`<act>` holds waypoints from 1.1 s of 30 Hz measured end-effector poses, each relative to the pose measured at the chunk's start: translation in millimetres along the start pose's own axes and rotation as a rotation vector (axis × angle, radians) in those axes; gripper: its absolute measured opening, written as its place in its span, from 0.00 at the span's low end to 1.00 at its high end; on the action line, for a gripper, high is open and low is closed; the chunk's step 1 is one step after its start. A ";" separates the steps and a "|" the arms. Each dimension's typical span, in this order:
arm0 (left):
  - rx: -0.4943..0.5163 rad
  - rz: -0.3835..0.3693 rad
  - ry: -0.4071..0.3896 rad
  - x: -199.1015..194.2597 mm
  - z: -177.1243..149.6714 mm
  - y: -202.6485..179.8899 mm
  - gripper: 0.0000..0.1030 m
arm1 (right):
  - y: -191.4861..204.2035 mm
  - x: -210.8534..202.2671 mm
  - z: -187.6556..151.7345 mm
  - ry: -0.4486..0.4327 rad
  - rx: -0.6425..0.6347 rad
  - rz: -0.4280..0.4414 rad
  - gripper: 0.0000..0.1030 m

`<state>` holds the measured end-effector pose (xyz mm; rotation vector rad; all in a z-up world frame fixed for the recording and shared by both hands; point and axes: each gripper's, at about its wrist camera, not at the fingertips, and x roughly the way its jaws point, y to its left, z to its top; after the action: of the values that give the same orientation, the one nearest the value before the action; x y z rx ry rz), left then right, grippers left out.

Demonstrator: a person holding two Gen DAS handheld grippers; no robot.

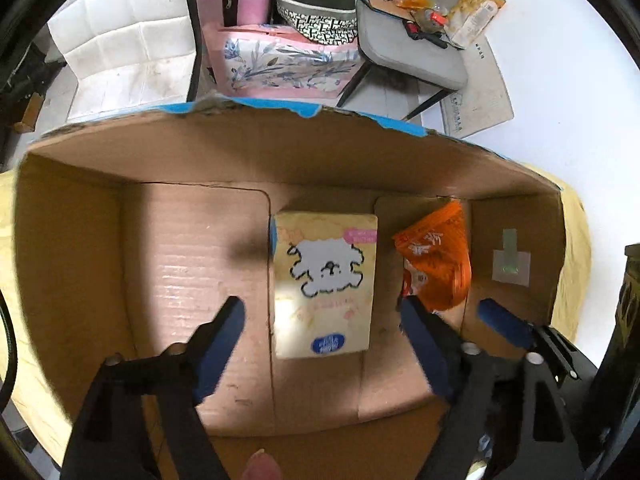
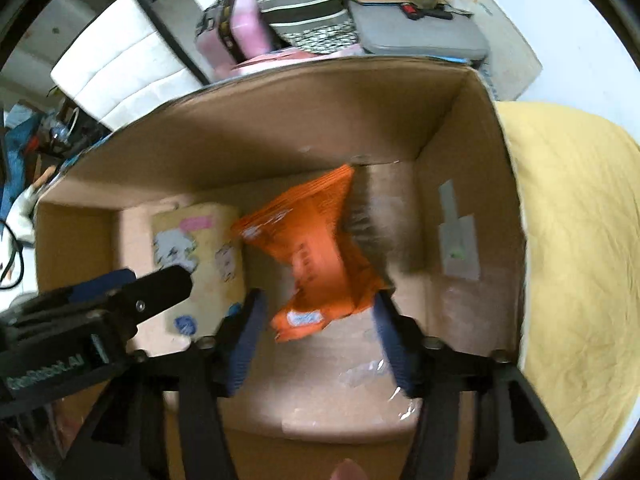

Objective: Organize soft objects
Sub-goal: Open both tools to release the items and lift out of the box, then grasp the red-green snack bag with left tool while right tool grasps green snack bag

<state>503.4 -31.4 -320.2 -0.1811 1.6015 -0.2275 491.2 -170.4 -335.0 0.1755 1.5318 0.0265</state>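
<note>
An open cardboard box stands on a yellow cloth. A yellow tissue pack with a white dog drawing lies flat on the box floor. An orange soft packet lies to its right. My left gripper is open, its fingers on either side of the tissue pack, just above it. My right gripper is open around the near end of the orange packet; it also shows in the left wrist view. The right wrist view is blurred.
The yellow cloth spreads to the right of the box. Behind the box are a grey chair with clutter, a pink floral bag, a patterned bag and a white quilted cushion.
</note>
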 end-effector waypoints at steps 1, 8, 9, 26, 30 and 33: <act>0.001 0.008 -0.007 -4.4 -3.4 0.8 0.84 | 4.0 -2.6 -3.3 -0.028 -0.016 -0.005 0.85; 0.016 0.085 -0.134 -43.9 -37.0 12.7 0.85 | 20.6 -28.8 -34.7 -0.077 -0.066 -0.056 0.98; 0.022 0.094 -0.154 -50.1 -43.6 13.1 0.85 | 20.8 -36.3 -44.8 -0.084 -0.065 -0.064 0.98; 0.046 0.165 -0.365 -134.1 -150.3 -8.7 0.85 | 14.5 -137.8 -140.0 -0.269 -0.054 -0.119 0.98; 0.038 0.162 -0.399 -153.9 -174.2 -9.4 0.85 | 22.0 -162.6 -161.7 -0.311 -0.077 -0.112 0.98; 0.027 0.153 -0.412 -166.4 -189.8 -8.1 0.85 | 25.3 -175.6 -177.1 -0.318 -0.089 -0.092 0.98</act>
<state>320.9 9.7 -150.4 -0.0770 1.1957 -0.0854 310.1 -150.5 -162.8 0.0356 1.2170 -0.0067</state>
